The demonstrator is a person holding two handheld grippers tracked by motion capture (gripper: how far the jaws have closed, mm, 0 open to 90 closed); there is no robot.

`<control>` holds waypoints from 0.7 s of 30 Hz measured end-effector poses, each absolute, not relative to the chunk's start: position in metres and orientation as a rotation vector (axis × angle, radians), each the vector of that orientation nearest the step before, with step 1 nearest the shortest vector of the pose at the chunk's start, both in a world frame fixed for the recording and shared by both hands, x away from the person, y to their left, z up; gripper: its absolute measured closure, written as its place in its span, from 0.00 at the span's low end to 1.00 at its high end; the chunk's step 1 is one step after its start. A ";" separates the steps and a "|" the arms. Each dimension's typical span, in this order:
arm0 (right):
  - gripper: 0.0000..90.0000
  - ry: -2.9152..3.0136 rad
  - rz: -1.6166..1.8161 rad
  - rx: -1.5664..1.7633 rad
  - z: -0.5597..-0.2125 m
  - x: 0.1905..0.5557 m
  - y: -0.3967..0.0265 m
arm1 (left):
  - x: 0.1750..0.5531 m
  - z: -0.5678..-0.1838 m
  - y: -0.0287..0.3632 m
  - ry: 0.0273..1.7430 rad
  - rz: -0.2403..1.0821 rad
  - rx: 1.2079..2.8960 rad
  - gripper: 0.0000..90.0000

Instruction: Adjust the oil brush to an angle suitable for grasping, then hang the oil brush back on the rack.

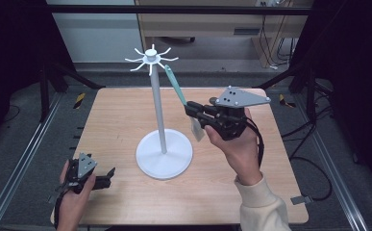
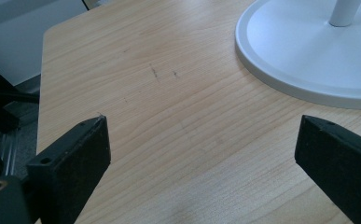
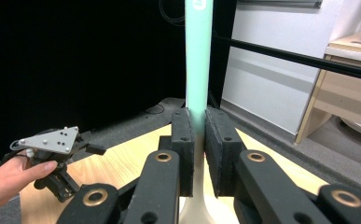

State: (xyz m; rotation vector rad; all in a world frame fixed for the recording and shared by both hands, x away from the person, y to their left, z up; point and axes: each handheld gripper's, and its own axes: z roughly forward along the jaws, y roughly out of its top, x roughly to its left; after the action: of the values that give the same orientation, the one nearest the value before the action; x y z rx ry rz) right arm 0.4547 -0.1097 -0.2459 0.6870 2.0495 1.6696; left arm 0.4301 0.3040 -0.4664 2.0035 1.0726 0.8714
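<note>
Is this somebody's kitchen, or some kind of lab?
Probably a lab or test room, not a kitchen. The wooden table stands inside a black metal frame, cables trail across the grey floor, and a plain desk stands behind.

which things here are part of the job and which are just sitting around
In the job:
- green-handled utensil, clamped in the right gripper
- white hook stand, its hooks near the handle's tip

Not in it:
- left gripper, open, resting low on the wooden table
- desk and cables behind
</note>
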 end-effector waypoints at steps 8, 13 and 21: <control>0.92 2.056 1.668 0.696 -0.248 0.458 -0.103 | 0.430 -0.466 0.305 1.076 0.879 1.996 0.03; 0.92 2.055 1.670 0.705 -0.251 0.461 -0.099 | 0.429 -0.465 0.304 1.074 0.883 1.992 0.03; 0.92 2.043 1.664 0.715 -0.253 0.465 -0.094 | 0.429 -0.465 0.304 1.069 0.879 1.994 0.03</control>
State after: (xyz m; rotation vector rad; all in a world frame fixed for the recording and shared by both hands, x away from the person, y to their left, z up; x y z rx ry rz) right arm 0.4651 -0.0944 -0.2534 0.7151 2.0431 1.6638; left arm 0.4288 0.3036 -0.4652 1.9944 1.0689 0.8787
